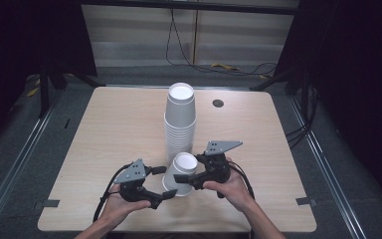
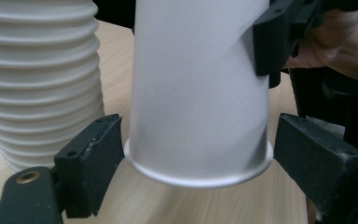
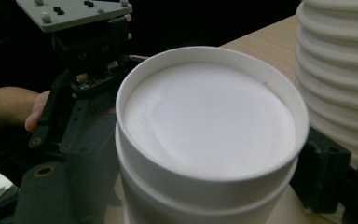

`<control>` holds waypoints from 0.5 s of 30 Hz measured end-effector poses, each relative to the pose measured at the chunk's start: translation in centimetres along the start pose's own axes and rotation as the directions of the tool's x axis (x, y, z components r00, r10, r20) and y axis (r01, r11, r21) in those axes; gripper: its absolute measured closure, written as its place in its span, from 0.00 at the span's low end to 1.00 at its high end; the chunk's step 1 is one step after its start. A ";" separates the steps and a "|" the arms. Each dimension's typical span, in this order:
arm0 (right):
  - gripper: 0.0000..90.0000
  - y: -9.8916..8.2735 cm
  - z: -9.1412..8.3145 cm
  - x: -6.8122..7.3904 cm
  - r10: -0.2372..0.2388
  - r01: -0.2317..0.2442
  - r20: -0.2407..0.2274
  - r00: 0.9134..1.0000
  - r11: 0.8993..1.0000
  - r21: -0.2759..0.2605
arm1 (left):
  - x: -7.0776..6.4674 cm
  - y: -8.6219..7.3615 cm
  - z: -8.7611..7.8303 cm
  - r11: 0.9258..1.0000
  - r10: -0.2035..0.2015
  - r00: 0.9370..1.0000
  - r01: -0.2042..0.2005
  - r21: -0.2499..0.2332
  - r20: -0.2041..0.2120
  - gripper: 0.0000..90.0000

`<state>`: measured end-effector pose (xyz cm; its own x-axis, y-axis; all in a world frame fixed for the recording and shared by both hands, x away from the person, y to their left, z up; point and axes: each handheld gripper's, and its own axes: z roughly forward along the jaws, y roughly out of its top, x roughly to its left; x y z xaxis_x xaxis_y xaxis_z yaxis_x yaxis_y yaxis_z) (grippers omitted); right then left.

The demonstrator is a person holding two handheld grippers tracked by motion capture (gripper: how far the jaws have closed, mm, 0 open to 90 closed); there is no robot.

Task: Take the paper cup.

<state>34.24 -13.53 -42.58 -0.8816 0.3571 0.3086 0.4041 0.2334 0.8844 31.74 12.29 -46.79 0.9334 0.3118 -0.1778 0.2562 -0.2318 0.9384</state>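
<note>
Right gripper (image 1: pixel 188 179): clamps the upturned paper cup (image 1: pixel 180 174) high on its wall.
Left gripper (image 1: pixel 163 183): jaws parted beside the rim, not pressing.
Cup: on the table (image 1: pixel 104 139) before the stack (image 1: pixel 180 119).
Handling: probably light, thin, crushable; squeeze gently.

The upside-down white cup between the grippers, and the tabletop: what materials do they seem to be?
The cup: probably paper, matte white with a rolled rim and recessed base. The tabletop: likely wood-look laminate, pale with fine grain and an even, smooth surface.

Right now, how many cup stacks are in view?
2: the tall stack mid-table, and a short stack just in front of it; nested cups may hide inside.
</note>
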 end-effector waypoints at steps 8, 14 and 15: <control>0.24 -0.4 1.0 0.4 0.002 -0.002 -0.032 0.999 1.000 0.004 | 0.1 -0.2 0.5 1.000 -0.016 1.000 0.016 0.000 0.016 0.12; 0.24 -0.4 1.5 0.8 -0.001 0.001 -0.051 0.999 1.000 0.001 | -0.1 -0.1 0.7 1.000 -0.012 1.000 0.012 0.003 0.006 0.05; 0.24 -0.4 1.5 0.9 0.001 -0.001 -0.057 0.998 1.000 -0.002 | -0.1 -0.1 0.7 1.000 -0.013 1.000 0.013 0.001 0.010 0.04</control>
<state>33.66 -11.91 -43.22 -0.8936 0.3052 0.3291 0.4047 0.2308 0.8849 31.84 11.61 -47.06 0.9325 0.3055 -0.1927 0.2683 -0.2288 0.9358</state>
